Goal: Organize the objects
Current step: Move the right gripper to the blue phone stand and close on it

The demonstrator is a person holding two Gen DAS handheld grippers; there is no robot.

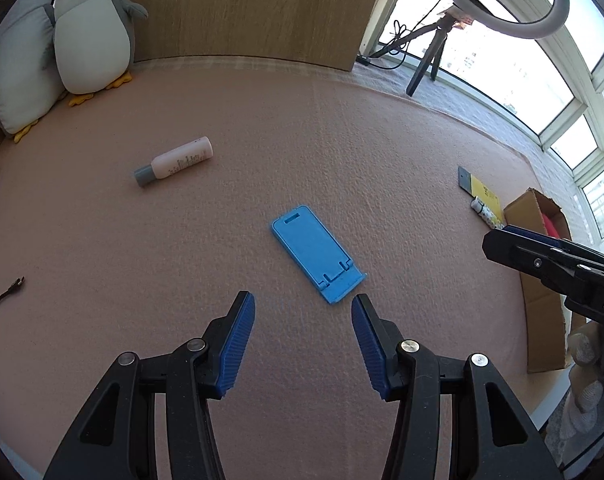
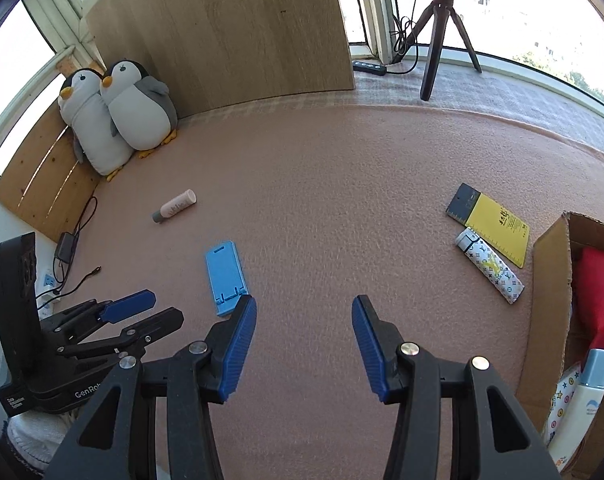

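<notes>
A blue phone stand (image 1: 317,254) lies flat on the pink mat (image 1: 261,120), just ahead of my open, empty left gripper (image 1: 303,304). It also shows in the right wrist view (image 2: 226,276), left of my open, empty right gripper (image 2: 304,306). A pink bottle with a grey cap (image 1: 173,161) lies farther back left, also seen from the right wrist (image 2: 175,205). A yellow notepad (image 2: 490,224) and a patterned white tube (image 2: 489,266) lie at the right, beside a cardboard box (image 2: 550,280).
Two plush penguins (image 2: 117,114) sit in the back left corner against a wooden board (image 2: 221,32). The box holds a red item (image 2: 600,292) and a white bottle (image 2: 580,400). A tripod (image 2: 442,28) and a power strip (image 2: 368,67) stand at the back. Cables (image 2: 67,252) lie at the left edge.
</notes>
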